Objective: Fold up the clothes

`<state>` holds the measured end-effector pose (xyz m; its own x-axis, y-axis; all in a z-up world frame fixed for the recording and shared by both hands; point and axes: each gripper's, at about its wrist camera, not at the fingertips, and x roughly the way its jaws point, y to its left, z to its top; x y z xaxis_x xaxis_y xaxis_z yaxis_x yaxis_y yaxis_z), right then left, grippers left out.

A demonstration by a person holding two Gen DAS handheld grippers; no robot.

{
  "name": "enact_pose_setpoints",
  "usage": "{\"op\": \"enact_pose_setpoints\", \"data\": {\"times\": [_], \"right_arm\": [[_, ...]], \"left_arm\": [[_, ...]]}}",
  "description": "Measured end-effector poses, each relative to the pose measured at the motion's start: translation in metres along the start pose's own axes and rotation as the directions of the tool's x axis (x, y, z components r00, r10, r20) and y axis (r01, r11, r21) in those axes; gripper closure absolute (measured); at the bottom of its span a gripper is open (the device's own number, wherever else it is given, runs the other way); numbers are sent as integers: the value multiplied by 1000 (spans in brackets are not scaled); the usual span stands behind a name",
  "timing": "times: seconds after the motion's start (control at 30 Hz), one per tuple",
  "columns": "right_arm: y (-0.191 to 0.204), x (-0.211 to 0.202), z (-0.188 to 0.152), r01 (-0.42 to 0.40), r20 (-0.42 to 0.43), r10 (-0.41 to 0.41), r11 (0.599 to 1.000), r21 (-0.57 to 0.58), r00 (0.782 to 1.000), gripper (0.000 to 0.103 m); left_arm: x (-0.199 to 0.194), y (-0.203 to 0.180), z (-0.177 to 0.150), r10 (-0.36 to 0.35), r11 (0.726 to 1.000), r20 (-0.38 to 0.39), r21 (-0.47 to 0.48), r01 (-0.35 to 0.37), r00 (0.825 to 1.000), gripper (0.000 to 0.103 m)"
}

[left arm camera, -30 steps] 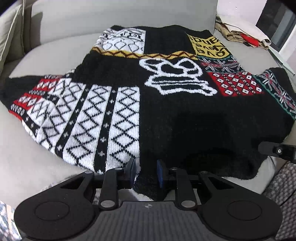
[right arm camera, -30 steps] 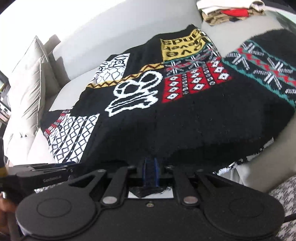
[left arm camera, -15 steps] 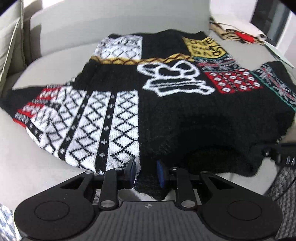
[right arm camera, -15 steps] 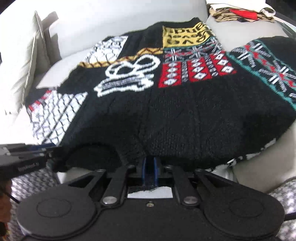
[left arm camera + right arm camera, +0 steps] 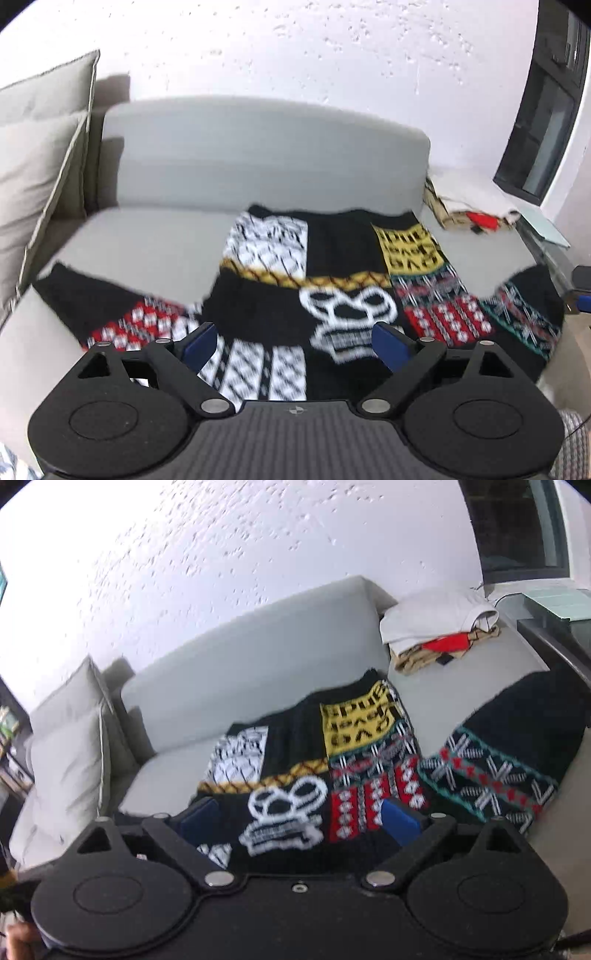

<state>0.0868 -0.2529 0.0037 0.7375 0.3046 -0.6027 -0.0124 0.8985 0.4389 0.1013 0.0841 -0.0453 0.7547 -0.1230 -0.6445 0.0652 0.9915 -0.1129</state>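
Grey sofa [image 5: 155, 236] carries the black patchwork sweater [image 5: 332, 280], spread flat across its seat. Both the left gripper [image 5: 295, 341] and right gripper [image 5: 299, 818] are released, holding nothing; the sweater's near hem is hidden behind them

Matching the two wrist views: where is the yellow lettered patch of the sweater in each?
Left wrist: yellow patch, right of centre, at the sweater's far edge.
Right wrist: yellow patch, centre, just above the red diamond panel.
Shared landmark: white skull motif.
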Motion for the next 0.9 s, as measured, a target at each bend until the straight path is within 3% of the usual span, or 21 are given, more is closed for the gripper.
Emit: {"op": "enact_pose_setpoints", "data": {"times": [0.17,0.33,0.4,0.53,0.63,0.77,0.9], "right_arm": [[-12,37,35,21,0,-21,998,55,1000,0],[-52,121,56,81,-53,-76,990,113,996,2],[-73,161,69,81,-68,-72,985,151,995,12],[-113,234,99,149,-70,-137,969,199,988,50],[-136,286,121,200,-77,-188,961,189,979,51],[-157,346,135,240,-112,-223,957,164,968,45],[-150,377,134,240,-111,-232,968,72,966,45]], "left_arm": [[57,26,29,22,999,-37,-35,-24,999,13],[145,54,44,84,996,-83,-28,-86,993,15],[183,64,55,111,994,-89,-6,-112,990,15],[250,84,82,153,988,-92,-2,-154,984,15],[296,92,98,167,986,-98,7,-167,981,15],[348,97,108,180,984,-134,22,-179,974,15],[387,95,121,163,986,-164,69,-154,973,15]]}}
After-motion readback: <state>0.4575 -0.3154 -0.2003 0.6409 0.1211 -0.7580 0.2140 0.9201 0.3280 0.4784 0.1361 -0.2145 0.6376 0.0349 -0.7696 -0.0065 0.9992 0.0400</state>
